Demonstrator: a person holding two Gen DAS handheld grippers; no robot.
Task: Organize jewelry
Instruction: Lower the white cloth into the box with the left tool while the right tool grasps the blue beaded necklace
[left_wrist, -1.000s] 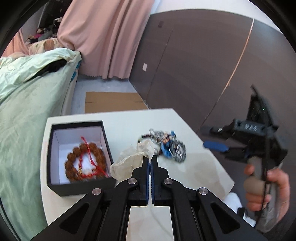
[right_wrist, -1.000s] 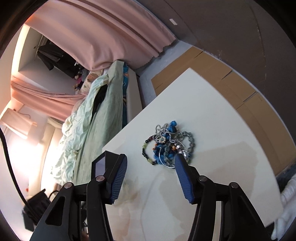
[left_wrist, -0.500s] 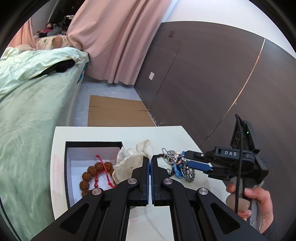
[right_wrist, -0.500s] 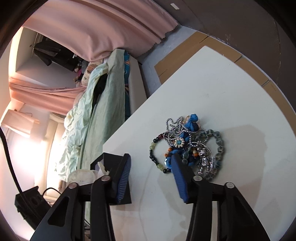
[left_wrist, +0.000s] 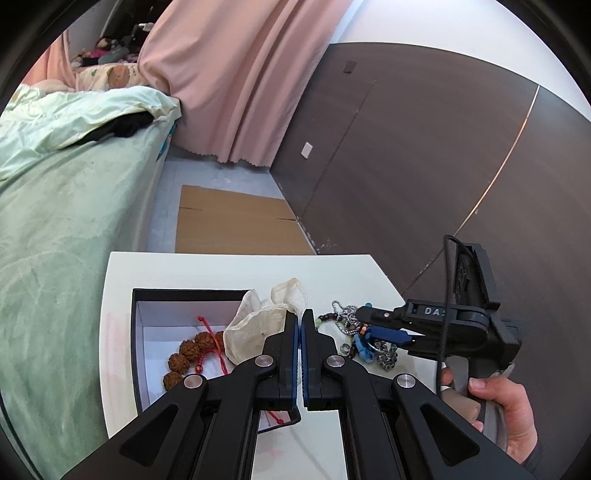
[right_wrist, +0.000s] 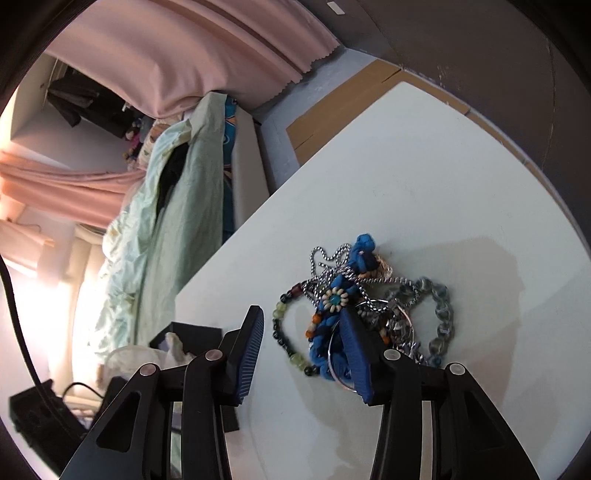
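My left gripper (left_wrist: 299, 325) has its fingers pressed together on a pale cloth pouch (left_wrist: 258, 325), which hangs over the near right corner of the black box (left_wrist: 137, 332). In that box lies a brown bead bracelet (left_wrist: 188, 350) with red cord. My right gripper (right_wrist: 303, 347) has been closing its fingers and now stands part open, low over the jewelry pile (right_wrist: 354, 295): the right finger rests on the blue cord in the tangle, the left stands on bare surface (right_wrist: 424, 177) just beside a bead strand, so part of the pile lies between them and nothing is gripped. My right hand (left_wrist: 506, 410) holds the handle. Beyond the surface are cardboard (left_wrist: 229, 225) on the floor, a green-covered bed (left_wrist: 66, 184) and a pink curtain (left_wrist: 240, 74).
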